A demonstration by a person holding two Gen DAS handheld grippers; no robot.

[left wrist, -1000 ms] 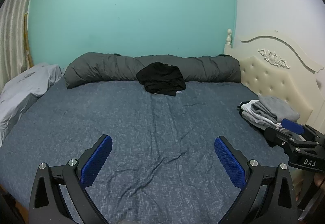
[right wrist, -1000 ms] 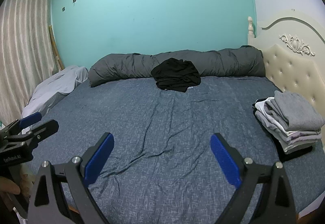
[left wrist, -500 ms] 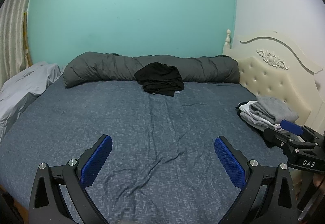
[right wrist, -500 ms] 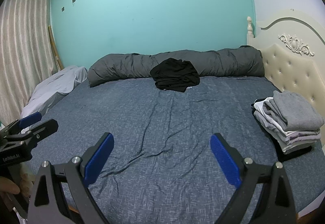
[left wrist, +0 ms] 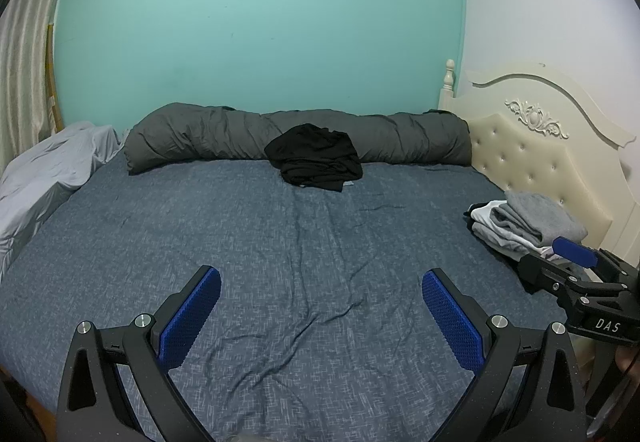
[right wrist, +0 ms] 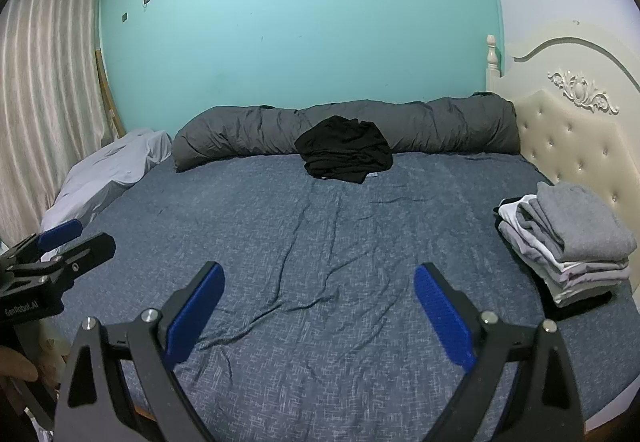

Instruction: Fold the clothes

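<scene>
Hanging over the near part of the wrinkled blue-grey bedsheet (left wrist: 304, 242), the left gripper (left wrist: 321, 296) keeps its blue-padded fingers spread wide with nothing between them, much as a second ago, though its view has drifted so the pale grey crumpled sheet (left wrist: 52, 169) at the left edge sits further out of frame. Beyond, the crumpled black garment (left wrist: 316, 157) lies against the long dark grey rolled duvet (left wrist: 296, 135), well apart from both grippers. Rightward, the right gripper (right wrist: 318, 294) is equally wide and empty, near the stack of folded grey and white clothes (right wrist: 568, 238) beside the cream tufted headboard (right wrist: 576, 133).
</scene>
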